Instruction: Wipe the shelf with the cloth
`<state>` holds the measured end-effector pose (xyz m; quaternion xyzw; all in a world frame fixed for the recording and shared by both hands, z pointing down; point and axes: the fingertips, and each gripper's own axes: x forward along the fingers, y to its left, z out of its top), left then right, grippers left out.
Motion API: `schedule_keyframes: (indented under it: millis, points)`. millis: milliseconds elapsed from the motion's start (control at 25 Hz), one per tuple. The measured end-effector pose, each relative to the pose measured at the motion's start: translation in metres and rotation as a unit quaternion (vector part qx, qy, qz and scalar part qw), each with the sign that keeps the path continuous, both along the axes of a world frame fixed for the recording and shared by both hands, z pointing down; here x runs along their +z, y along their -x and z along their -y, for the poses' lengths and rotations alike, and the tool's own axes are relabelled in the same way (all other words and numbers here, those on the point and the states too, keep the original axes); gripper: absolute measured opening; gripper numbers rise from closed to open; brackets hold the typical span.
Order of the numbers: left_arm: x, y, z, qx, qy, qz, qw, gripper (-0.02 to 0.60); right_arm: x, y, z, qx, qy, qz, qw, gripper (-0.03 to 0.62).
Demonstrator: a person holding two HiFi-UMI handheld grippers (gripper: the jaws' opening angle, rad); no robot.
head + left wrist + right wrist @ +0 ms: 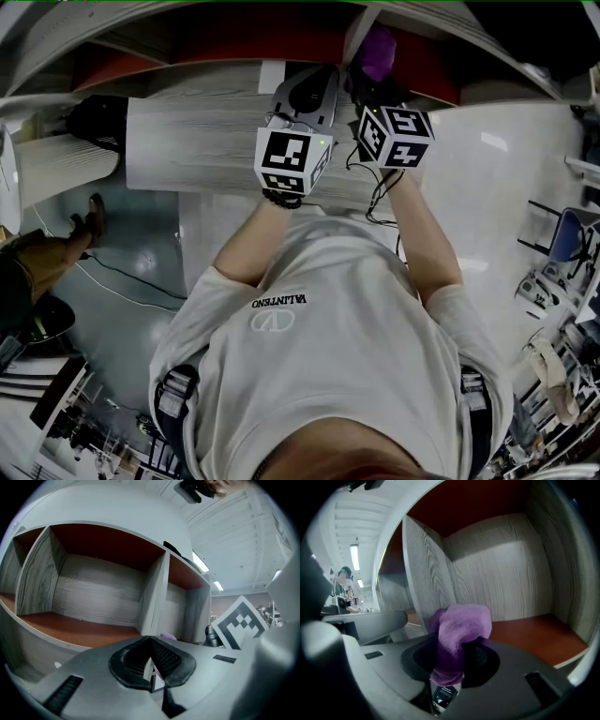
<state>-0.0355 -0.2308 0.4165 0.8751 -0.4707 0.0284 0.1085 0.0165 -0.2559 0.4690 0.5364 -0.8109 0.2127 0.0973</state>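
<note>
The shelf [216, 141] has grey wood-grain walls and red-brown boards. A purple cloth [459, 627] is bunched between the jaws of my right gripper [457, 660], which is shut on it and points into a compartment with a red-brown floor [529, 634], right of a grey divider [426, 583]. In the head view the cloth [378, 52] sticks out ahead of the right gripper [373, 80] at the shelf's edge. My left gripper [309, 92] is just to its left, jaws shut on nothing [150, 641], facing the neighbouring compartment [75, 625]. A sliver of cloth [168, 636] shows past the jaws.
The right gripper's marker cube [241, 623] is close on the left gripper's right. A cable [122, 272] and a person's shoe [94, 216] are on the floor at left. A chair [567, 234] and clutter stand at right. A person [344, 590] stands far off.
</note>
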Motion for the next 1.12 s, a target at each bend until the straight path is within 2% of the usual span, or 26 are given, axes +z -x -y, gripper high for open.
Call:
schedule_keyframes:
  millis: [720, 880, 1120]
  points:
    - [-0.004, 0.002, -0.007, -0.003, -0.004, 0.005, 1.0000, 0.002, 0.010, -0.003, -0.005, 0.000, 0.009, -0.005, 1.000, 0.101]
    - [-0.004, 0.003, -0.013, 0.002, -0.010, 0.014, 0.9999, 0.002, -0.005, -0.017, -0.020, 0.006, -0.012, -0.007, 1.000, 0.101]
    - [0.001, 0.002, -0.028, 0.012, -0.022, 0.042, 0.9988, 0.002, -0.047, -0.062, -0.054, 0.016, -0.064, -0.021, 0.998, 0.101]
